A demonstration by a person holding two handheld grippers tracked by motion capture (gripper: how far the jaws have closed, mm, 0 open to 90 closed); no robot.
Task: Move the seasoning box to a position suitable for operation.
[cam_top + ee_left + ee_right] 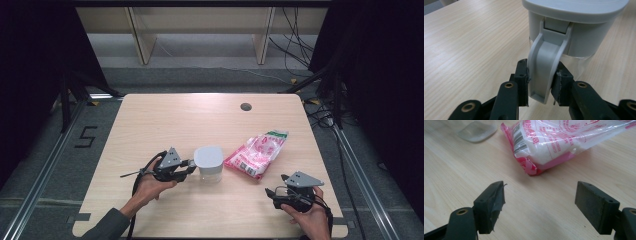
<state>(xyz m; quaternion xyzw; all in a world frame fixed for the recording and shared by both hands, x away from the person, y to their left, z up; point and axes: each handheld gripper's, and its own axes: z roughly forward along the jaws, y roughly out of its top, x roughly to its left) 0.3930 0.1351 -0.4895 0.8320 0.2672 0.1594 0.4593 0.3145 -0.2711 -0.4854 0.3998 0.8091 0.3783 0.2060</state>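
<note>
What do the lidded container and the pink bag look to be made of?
Lidded container: matte grey plastic lid and handle, judging by the moulded ribs; the clear lower body could be plastic or glass. Pink bag: thin glossy plastic film, crinkled, with printed text and white contents showing through.

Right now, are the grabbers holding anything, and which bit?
The left gripper holds the container by its grey handle. The right gripper is open, holding nothing.
</note>
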